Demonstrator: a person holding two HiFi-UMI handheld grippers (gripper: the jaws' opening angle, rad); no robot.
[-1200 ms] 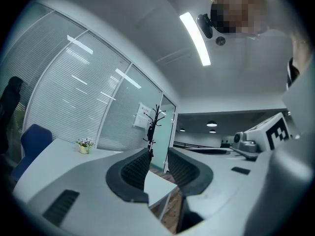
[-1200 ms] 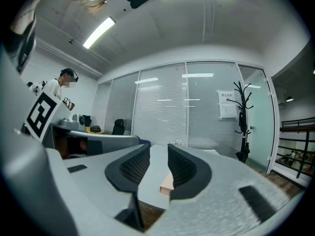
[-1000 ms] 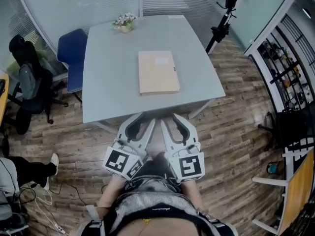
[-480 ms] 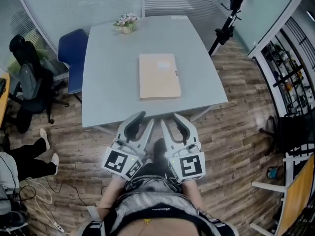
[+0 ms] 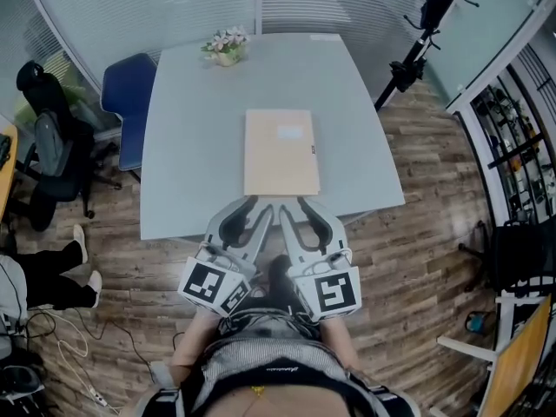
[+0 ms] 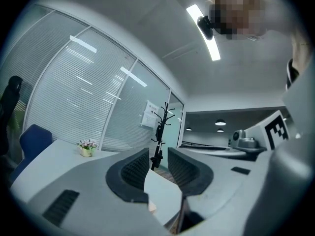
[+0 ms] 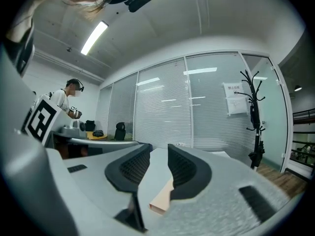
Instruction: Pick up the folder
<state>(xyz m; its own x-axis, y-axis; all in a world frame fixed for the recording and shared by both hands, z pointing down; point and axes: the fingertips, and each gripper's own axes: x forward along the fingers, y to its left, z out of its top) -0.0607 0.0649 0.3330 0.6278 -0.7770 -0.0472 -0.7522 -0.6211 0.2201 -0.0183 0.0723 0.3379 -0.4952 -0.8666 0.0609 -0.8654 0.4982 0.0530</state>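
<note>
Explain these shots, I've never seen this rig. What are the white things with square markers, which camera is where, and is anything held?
There is no robot here. A person holds a two-jaw tool in each hand: the left tool and the right tool. The marker cubes are part of them. The top-down picture comes from a camera on the person's head. The other two come from cameras riding on each tool, looking along its jaws. On the grey table lie a tan folder and, at the far edge, a small flower pot. Both tools point at the folder from the near edge, jaws apart, holding nothing.
</note>
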